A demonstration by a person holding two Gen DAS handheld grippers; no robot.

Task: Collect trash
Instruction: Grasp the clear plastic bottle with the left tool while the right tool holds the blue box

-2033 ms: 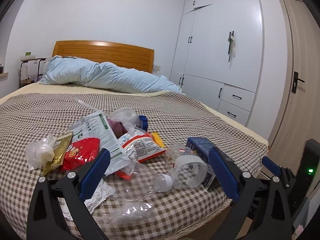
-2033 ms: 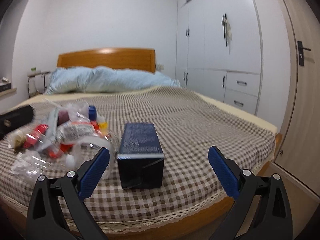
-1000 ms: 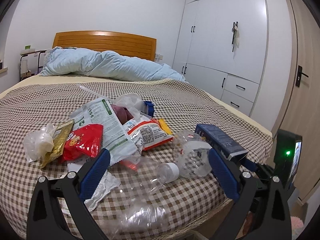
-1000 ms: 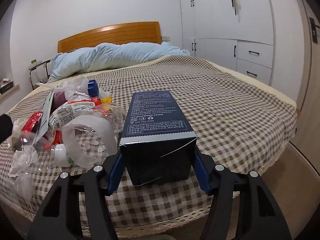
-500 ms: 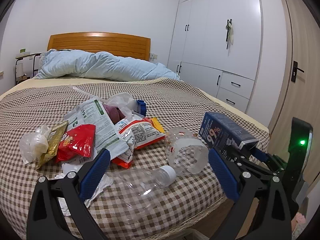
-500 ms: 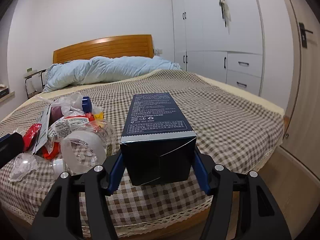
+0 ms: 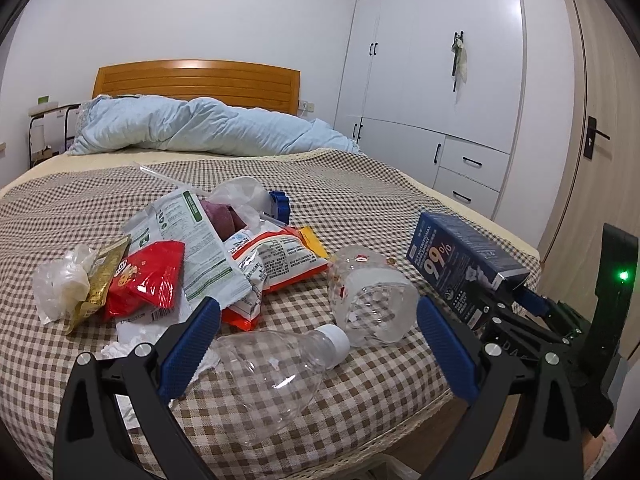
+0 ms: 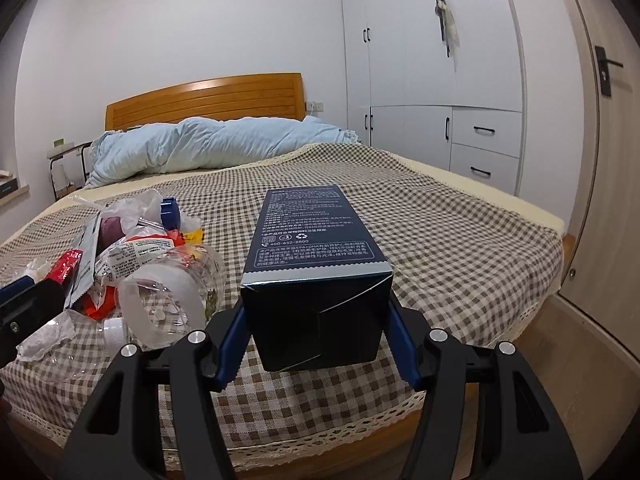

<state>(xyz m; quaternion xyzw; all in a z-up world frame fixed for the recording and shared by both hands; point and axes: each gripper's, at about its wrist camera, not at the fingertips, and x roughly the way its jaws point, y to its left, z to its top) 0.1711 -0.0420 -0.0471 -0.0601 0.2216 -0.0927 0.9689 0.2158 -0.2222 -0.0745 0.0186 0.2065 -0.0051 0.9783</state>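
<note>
Left wrist view: the left gripper (image 7: pixel 316 344) stands wide and empty over the clear bottle (image 7: pixel 272 368) at lower centre, apparently ready for it.

Right wrist view: the right gripper (image 8: pixel 318 344) clamps the dark blue box (image 8: pixel 316 276) at centre, raised clear of the bed (image 8: pixel 460 248) for removal.

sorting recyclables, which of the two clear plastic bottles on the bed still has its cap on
The flattened bottle lying between the left gripper's open jaws has a white cap. The stubby round bottle beside it, nearer the blue box, has an uncapped open mouth.
</note>
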